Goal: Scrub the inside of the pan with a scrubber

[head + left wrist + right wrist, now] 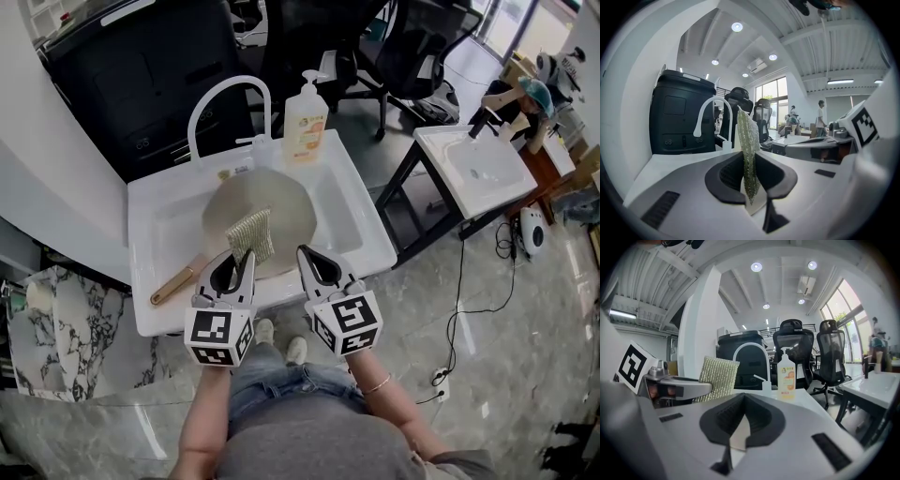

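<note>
A white sink [362, 221] holds the pan [286, 202] in its basin. The pan's wooden handle [178, 281] reaches toward the front left corner. A faucet [225, 98] arches over the back edge, and a soap bottle [306, 117] stands just to its right. At the front edge, the left gripper [246, 261] is clamped on the scrubber [747, 154], holding it upright over the pan's near side. The right gripper [305, 255] sits beside it with its jaws together, holding nothing.

The person wears a grey top [309, 450] at six o'clock, blue jeans [281, 389] just above it, pale shoes [296, 350] and a thin bracelet [377, 383] at five o'clock. The left gripper [246, 261] and right gripper [307, 255] are white with black pads. The left cube [219, 336] and right cube [347, 323] have black-and-white square marks.
</note>
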Action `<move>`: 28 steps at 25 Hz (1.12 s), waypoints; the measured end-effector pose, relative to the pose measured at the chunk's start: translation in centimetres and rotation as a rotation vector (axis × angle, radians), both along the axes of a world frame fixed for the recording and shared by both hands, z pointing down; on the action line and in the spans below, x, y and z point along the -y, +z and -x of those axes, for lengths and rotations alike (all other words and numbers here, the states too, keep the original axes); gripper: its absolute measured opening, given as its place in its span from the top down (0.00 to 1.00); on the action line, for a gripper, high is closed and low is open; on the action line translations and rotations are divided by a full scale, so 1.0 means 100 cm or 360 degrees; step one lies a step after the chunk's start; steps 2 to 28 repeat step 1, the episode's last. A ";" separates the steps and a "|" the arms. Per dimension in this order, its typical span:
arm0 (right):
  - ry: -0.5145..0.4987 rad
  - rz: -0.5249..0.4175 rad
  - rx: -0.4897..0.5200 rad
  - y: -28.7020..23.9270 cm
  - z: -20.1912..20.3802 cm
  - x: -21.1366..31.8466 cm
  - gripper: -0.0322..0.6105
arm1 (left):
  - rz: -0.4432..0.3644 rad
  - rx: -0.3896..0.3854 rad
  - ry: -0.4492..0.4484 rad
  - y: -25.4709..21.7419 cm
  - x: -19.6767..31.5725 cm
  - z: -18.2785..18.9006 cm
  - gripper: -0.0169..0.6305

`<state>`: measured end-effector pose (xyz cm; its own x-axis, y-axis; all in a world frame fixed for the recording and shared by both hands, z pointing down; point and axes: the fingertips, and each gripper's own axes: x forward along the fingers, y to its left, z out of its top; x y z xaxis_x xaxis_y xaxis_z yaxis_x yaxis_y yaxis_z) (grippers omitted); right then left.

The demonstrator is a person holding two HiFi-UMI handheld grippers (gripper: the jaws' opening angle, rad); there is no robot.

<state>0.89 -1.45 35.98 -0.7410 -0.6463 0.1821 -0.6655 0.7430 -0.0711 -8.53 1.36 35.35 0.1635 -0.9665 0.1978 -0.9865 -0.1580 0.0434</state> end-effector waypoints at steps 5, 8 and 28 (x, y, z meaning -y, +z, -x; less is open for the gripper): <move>0.0002 -0.0002 0.0002 0.000 0.000 0.000 0.94 | -0.0003 0.0003 -0.0002 -0.001 0.000 0.000 0.87; 0.0002 -0.0002 0.0002 0.000 0.000 0.000 0.94 | -0.0003 0.0003 -0.0002 -0.001 0.000 0.000 0.87; 0.0002 -0.0002 0.0002 0.000 0.000 0.000 0.94 | -0.0003 0.0003 -0.0002 -0.001 0.000 0.000 0.87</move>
